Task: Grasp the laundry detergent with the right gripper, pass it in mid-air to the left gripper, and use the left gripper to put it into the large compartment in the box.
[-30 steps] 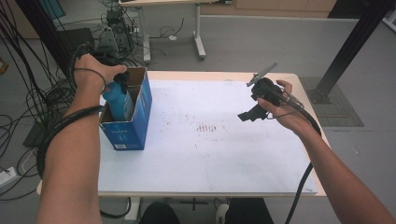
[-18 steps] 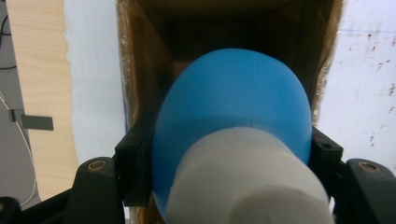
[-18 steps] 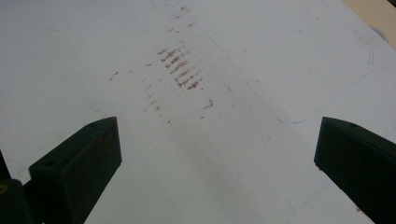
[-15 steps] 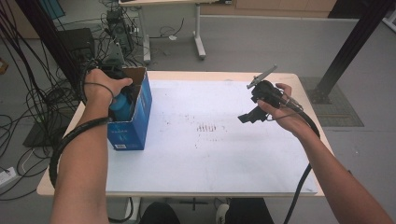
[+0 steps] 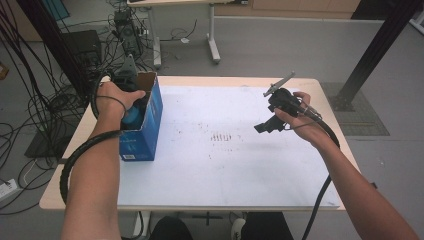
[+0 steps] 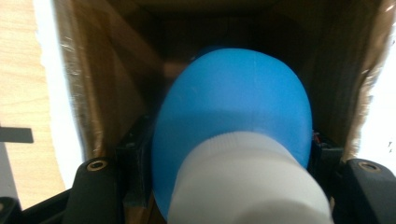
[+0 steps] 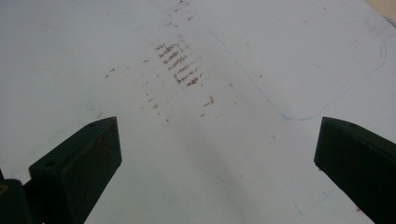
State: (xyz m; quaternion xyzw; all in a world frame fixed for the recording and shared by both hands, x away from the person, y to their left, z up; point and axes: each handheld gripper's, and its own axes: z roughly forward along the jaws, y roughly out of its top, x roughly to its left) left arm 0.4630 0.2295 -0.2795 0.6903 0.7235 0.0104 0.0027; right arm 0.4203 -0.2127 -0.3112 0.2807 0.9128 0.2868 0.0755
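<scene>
looking down from the high view, the left tongs [image 5: 131,107] are seen lowered into the open blue carton [image 5: 145,132] at the tabletop [image 5: 210,170] edge, while the right tongs [image 5: 270,122] are held above the white sheet, well apart from it.

in the left gripper view, the left tongs are clamped on a blue bottle [image 6: 233,116] with a white cap [image 6: 247,182], inside the carton's brown walls. the bottle is judged light, smooth, rather slippery; its rounded body is best gripped at the sides.

in the right gripper view, the right tongs [image 7: 217,154] stand wide apart, nothing between them.
</scene>
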